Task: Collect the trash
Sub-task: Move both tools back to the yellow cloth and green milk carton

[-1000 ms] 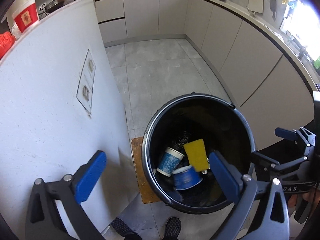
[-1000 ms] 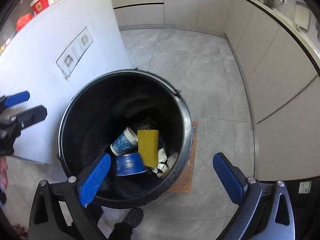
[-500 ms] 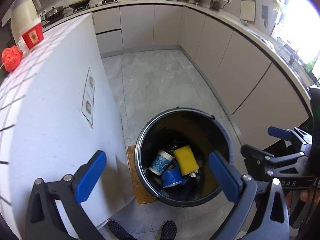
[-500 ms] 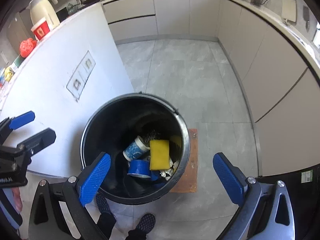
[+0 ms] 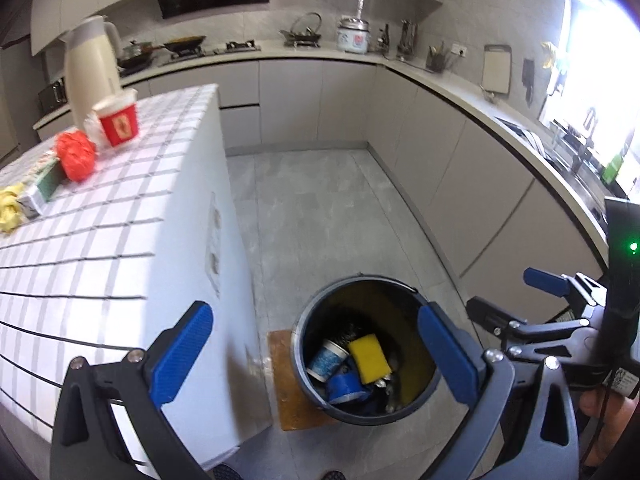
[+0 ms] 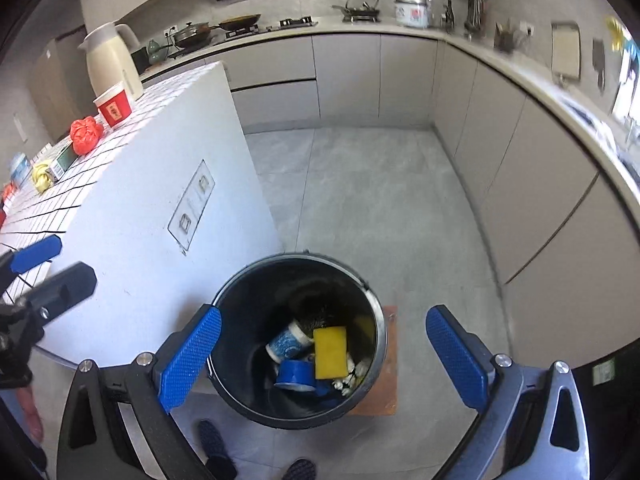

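Grey floor tiles (image 6: 380,200) run between a white tiled island (image 5: 100,216) and a curved row of pale cabinets (image 6: 540,184). On this floor, just beside the end of the island, stands a dark round bin (image 6: 298,408) on a brown mat (image 6: 390,360). Inside the bin I count two blue paper cups: one patterned cup (image 6: 286,342) lying on its side and one plain blue cup (image 6: 295,374) touching it below. One yellow sponge (image 6: 330,352) lies beside them, and some white crumpled paper (image 6: 354,372) is at its lower edge.

Two grippers hang over the bin. The left gripper (image 5: 314,356) has its blue pads spread wide with nothing between them. The right gripper (image 6: 324,356) is spread wide too and is empty.

More trash waits on the island top: one red crumpled bag (image 5: 75,157), one yellow crumpled piece (image 5: 9,208), one green and white box (image 5: 42,189) and one red paper cup (image 5: 118,121), with a cream jug (image 5: 93,68) behind. The right wrist view also shows, further along the island, a small blue and white item (image 6: 19,166) that the left view does not show. The left view shows the bright window (image 5: 596,92) clearly, while the right view catches only its edge. Two dark shoes (image 6: 218,454) are near the bin.
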